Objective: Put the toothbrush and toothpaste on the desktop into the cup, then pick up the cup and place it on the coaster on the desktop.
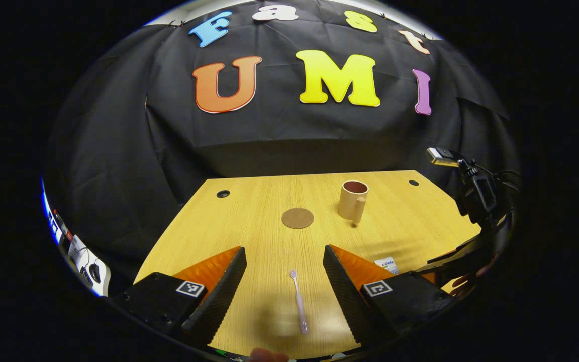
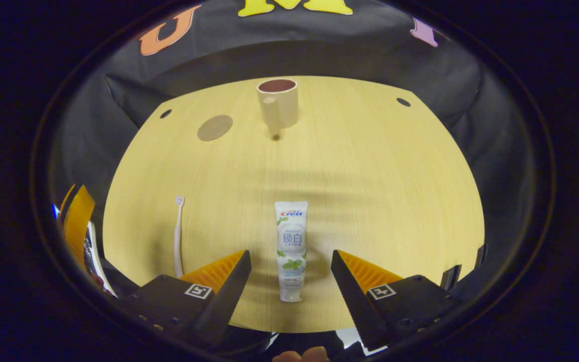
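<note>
You are holding both jaws wide open and empty: the left gripper [image 1: 284, 274] is straddling the toothbrush [image 1: 299, 303], the right gripper [image 2: 291, 274] the toothpaste [image 2: 290, 250], each lying lengthwise between the fingers, pointing ahead. The cup [image 2: 278, 102] and coaster [image 2: 214, 127] are sitting well beyond on open worktop [image 2: 370, 171], away from its edges.

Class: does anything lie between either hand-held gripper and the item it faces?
Nothing visible: the left hand-held gripper faces the toothbrush, the right hand-held gripper the toothpaste, both open.
</note>
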Available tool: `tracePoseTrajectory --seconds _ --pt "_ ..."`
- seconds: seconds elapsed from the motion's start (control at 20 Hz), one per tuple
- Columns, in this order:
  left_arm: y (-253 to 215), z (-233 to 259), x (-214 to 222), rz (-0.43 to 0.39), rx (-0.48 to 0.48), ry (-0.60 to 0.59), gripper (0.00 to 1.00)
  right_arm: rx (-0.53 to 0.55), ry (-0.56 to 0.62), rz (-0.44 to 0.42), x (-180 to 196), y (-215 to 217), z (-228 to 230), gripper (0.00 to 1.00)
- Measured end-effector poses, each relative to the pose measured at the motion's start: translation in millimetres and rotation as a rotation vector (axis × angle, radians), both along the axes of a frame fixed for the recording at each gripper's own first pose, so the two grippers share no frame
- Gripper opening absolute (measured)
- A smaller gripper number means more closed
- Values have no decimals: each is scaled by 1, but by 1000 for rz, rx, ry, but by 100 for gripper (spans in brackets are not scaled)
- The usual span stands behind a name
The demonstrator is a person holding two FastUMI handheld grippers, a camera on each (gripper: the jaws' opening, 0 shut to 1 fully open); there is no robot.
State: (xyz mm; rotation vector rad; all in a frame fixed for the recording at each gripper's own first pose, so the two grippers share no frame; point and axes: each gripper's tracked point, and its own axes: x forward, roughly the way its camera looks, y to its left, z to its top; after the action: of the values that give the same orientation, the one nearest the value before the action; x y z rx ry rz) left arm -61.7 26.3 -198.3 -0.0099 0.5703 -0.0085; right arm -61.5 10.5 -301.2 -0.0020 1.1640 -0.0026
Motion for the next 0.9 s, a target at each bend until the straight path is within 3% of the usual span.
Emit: tracePoseTrajectory --seconds 0.55,0.9 --pt "4 -25 0 -10 -19 94 98 -33 162 9 4 5 -45 95" --pt "-4 -78 -24 -63 -61 290 99 -37 236 -5 -6 7 -59 94"
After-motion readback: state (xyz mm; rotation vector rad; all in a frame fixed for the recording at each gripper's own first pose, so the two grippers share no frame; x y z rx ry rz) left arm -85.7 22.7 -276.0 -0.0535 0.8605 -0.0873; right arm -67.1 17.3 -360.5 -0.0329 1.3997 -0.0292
